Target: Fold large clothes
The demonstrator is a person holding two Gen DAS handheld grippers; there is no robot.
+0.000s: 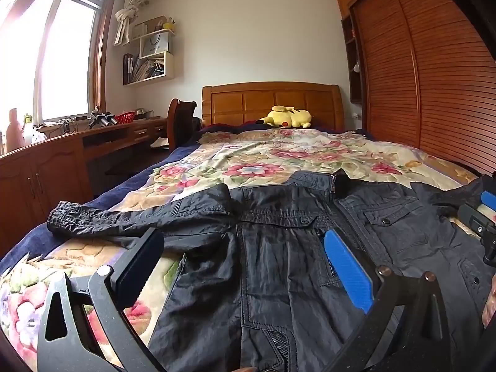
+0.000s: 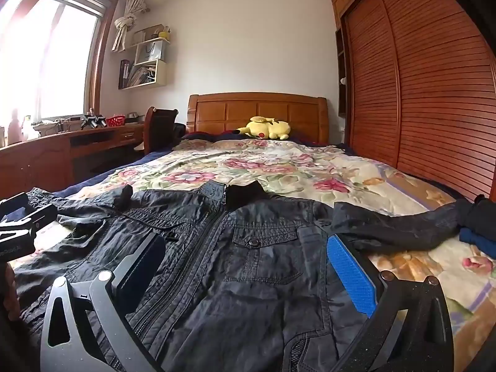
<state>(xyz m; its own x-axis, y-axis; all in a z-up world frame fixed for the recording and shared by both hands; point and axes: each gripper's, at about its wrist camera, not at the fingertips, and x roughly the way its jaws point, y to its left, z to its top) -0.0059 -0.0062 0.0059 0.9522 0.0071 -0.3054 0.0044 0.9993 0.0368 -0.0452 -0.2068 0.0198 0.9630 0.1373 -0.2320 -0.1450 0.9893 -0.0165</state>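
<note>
Spread flat, front up and zipped on the near end of the bed [image 1: 279, 155], collar far: jacket [image 1: 279, 248], thin, limp, slippery-looking, best pinched at cuffs or hem corners; left tool [image 1: 245, 266] and right tool [image 2: 248, 266] both wide open, empty.

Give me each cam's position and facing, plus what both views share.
Left wrist: on the left gripper, low over the jacket's left half, facing the headboard; own open fingers show, right gripper at the right edge.
Right wrist: on the right gripper, over the jacket's right half, same heading; own open fingers, left gripper at the left edge.
Shared: jacket, floral blanket, yellow plush toy, wardrobe.
</note>
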